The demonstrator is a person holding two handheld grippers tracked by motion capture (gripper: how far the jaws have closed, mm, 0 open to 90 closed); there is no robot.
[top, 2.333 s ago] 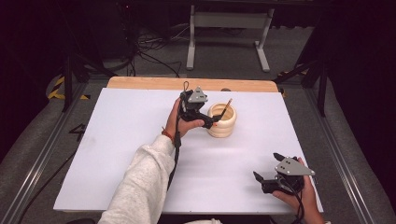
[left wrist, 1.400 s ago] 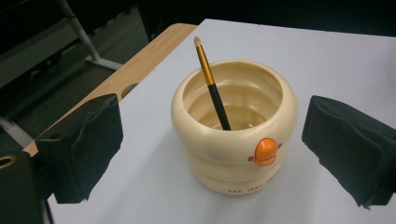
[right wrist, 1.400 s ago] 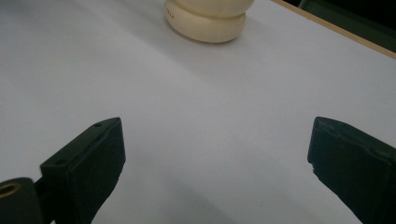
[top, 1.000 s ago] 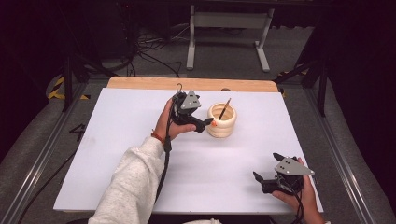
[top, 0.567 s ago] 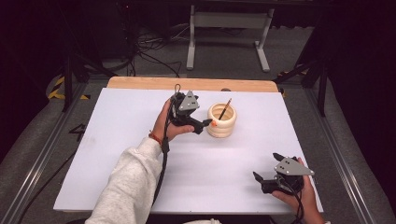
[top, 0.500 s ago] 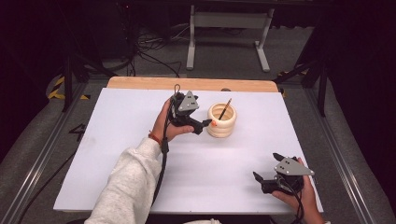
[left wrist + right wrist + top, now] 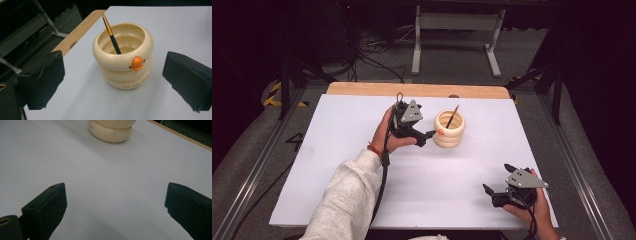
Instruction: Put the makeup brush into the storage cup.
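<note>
the left gripper hangs with its jaws spread wide and empty, just short of the cup, which stands straight ahead of it and lines up in the gap between the two black pads in the left gripper view. nothing is touching yet as far as i can tell.

likely risks from here: the cup is wide, close to the jaw spread, so an advance that drifts sideways could catch the rim with one pad and shove or tip it rather than straddle it. the ringed wall is rounded and smooth, so a pinch on a bulge may slide up or down. the brush leans against the far inner wall, its tip rising past the rim; a knock could rattle it loose or swing it out.

contents: the cup holds the one brush, handle down, and otherwise looks empty; its floor is partly hidden.

farther off, toward the person, the right gripper rests low on the table, jaws apart, holding nothing, well apart from the cup.
</note>
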